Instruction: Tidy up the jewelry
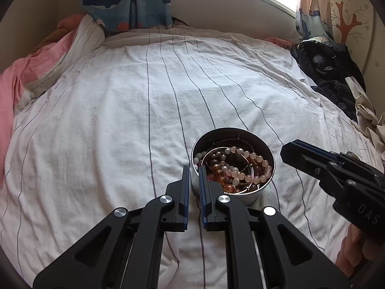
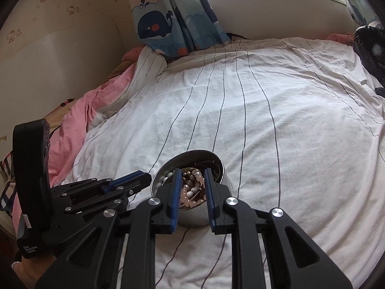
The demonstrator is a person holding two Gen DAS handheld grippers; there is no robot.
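A round metal tin [image 1: 240, 133] stands on the striped white bedsheet [image 1: 120, 110] and holds a tangle of pink, white and amber bead bracelets [image 1: 238, 168] and thin wire bangles. My left gripper [image 1: 193, 169] is shut on the tin's near-left rim, one finger outside the wall and one inside. It shows from the side in the right wrist view [image 2: 144, 177]. My right gripper [image 2: 192, 173] is open and hovers over the tin [image 2: 216, 160], above the beads [image 2: 190, 190], holding nothing. It shows at the right in the left wrist view [image 1: 287, 150].
Pink bedding [image 1: 14, 86] is bunched along the bed's left side. Dark clothes [image 1: 329, 72] lie piled at the far right. Whale-print curtains [image 2: 178, 16] hang at the head of the bed under a window. A wall [image 2: 60, 55] runs along the left.
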